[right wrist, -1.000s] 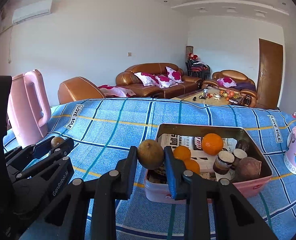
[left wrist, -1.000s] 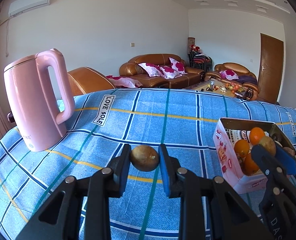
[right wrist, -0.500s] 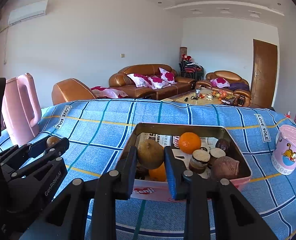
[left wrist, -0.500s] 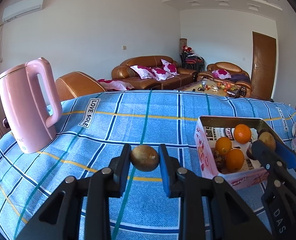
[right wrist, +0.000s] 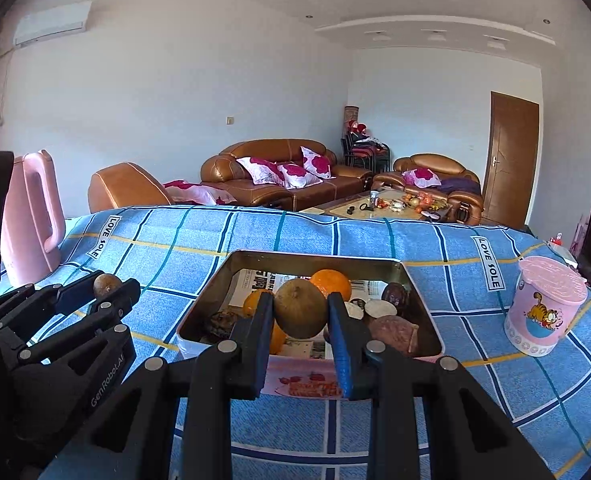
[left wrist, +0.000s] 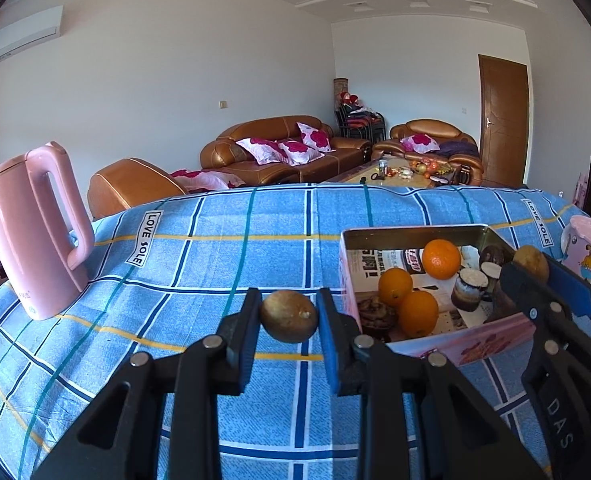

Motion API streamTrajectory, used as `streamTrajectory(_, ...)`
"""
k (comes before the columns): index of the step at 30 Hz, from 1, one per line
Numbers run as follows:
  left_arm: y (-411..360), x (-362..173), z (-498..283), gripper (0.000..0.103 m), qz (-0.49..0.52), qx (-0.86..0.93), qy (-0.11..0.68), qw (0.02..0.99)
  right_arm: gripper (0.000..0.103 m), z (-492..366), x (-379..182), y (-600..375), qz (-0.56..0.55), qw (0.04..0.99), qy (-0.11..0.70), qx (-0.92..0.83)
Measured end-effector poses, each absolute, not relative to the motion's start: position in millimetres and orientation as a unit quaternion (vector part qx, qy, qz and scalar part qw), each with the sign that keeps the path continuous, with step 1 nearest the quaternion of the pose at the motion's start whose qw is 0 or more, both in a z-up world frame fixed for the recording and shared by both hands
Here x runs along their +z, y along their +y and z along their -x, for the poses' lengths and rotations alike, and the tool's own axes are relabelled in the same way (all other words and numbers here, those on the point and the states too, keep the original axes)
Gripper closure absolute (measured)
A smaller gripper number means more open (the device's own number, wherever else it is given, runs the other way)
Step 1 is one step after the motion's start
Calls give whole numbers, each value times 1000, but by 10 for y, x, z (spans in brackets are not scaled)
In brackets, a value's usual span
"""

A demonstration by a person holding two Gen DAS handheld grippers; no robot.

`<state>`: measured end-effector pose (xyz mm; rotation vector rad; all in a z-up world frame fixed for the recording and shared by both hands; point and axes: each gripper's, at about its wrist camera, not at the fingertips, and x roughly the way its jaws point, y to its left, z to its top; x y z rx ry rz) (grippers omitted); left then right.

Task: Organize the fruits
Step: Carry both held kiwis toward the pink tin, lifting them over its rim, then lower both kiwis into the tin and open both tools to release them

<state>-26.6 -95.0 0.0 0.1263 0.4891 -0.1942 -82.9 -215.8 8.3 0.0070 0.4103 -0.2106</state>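
Bright, even daylight fills both views, and the white walls [left wrist: 175, 92] and blue checked cloth [right wrist: 495, 380] read clearly. Shadows are soft. Focus is sharp throughout, with no motion blur. Fisheye distortion bows the cloth's far edge beyond the claws, and dark vignetting cuts every corner.

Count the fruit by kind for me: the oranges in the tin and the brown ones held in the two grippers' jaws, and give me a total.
Oranges in the tin: 3
Brown fruits held in jaws: 2
Total: 5
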Motion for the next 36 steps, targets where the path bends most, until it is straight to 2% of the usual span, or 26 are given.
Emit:
streamTrajectory(22, -1550, 28, 378, 74, -85, -160, 235, 955, 74, 916, 107, -2726, -8, 966, 198, -169)
streamTrajectory(36, -1832, 21, 154, 74, -60, -195, 250, 946, 74, 793, 91, -2956, -14, 957, 205, -206)
